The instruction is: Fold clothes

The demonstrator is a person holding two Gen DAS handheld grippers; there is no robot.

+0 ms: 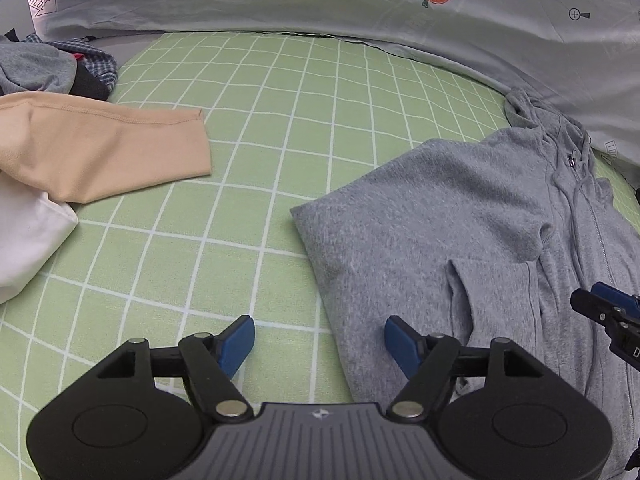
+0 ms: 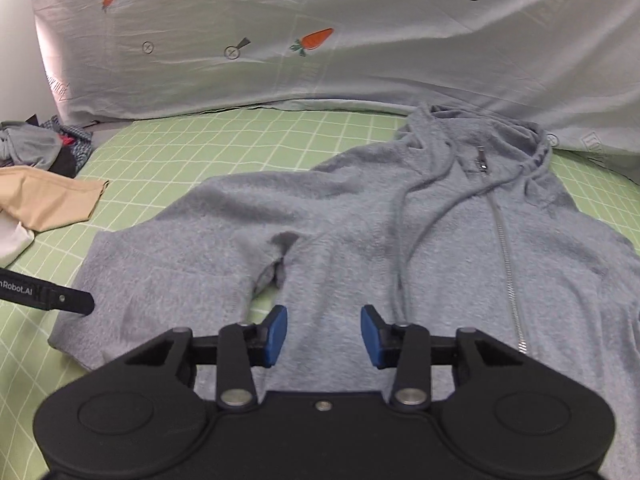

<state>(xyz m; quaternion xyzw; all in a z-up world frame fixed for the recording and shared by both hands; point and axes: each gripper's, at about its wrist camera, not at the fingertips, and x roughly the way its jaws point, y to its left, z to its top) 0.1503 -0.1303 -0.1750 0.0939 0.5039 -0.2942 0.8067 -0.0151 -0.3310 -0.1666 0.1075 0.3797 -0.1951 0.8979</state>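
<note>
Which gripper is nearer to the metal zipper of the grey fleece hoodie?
Right. The right gripper hovers over the hoodie beside its zipper; the left gripper sits at the sleeve edge.

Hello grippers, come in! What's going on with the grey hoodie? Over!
Left gripper open, empty. Right gripper open, empty, over the grey hoodie. Hoodie flat on green sheet, zipped. Beige garment lies apart, not in the way.

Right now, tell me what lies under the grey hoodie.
The grey hoodie lies flat on the green checked sheet, which shows around it. Anything else beneath is covered. Both grippers are open.
</note>
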